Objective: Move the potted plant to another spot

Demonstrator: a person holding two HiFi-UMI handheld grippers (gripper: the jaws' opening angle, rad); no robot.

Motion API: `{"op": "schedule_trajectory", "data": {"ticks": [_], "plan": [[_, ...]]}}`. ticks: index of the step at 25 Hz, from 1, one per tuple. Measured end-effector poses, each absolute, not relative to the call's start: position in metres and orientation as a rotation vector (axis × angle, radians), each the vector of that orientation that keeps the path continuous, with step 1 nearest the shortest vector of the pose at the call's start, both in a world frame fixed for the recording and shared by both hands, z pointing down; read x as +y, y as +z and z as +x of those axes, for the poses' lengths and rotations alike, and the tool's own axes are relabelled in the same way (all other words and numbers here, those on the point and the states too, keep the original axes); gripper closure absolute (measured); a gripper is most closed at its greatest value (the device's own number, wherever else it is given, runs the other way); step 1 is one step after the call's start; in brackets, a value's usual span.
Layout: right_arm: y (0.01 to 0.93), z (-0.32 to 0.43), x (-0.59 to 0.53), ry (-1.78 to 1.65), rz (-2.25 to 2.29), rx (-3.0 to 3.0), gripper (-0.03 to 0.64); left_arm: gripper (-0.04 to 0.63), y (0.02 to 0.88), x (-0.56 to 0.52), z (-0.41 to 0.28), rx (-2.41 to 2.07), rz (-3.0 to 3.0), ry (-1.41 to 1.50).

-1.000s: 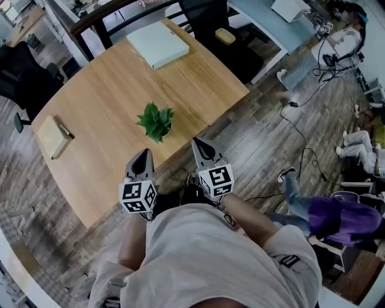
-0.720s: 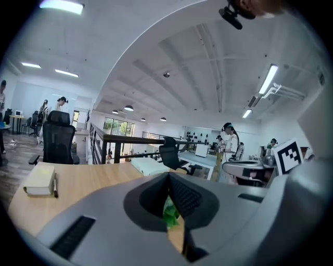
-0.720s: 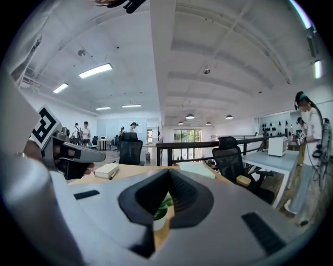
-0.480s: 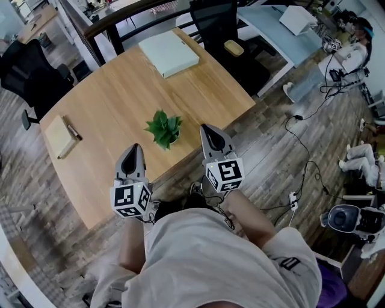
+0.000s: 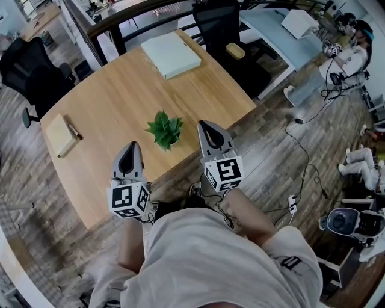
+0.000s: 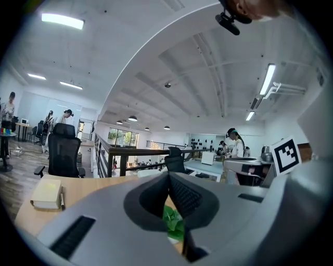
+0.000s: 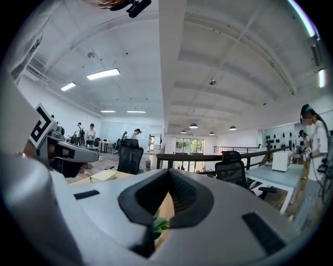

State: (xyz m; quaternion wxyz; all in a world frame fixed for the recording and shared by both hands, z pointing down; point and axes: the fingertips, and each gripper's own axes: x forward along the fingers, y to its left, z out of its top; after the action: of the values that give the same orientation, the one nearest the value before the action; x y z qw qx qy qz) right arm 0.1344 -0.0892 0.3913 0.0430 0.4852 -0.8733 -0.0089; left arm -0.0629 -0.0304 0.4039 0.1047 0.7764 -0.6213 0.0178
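Note:
A small potted plant with green leaves stands near the front edge of the wooden table. My left gripper hovers to its lower left and my right gripper to its right, both clear of it. Each gripper's jaws meet at the tip with nothing between them. In the left gripper view the plant's leaves peek out below the shut left gripper. In the right gripper view the leaves show under the shut right gripper.
A pale flat box lies at the table's far side, and a notebook with a pen at its left end. Black office chairs stand around it. Cables trail over the floor to the right, near a person.
Both grippers have risen and now sit on either side of the plant, spread wider apart than before. The plant has stayed in its place on the table.

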Motion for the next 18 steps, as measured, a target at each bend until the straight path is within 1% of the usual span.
{"op": "schedule_trajectory", "data": {"ticks": [18], "plan": [[0.3916,0.1331,-0.0892,-0.025,1.457,-2.678,0.614,0.583,0.4093,-0.0313,-0.0536,-1.801,2.298,0.057]]}}
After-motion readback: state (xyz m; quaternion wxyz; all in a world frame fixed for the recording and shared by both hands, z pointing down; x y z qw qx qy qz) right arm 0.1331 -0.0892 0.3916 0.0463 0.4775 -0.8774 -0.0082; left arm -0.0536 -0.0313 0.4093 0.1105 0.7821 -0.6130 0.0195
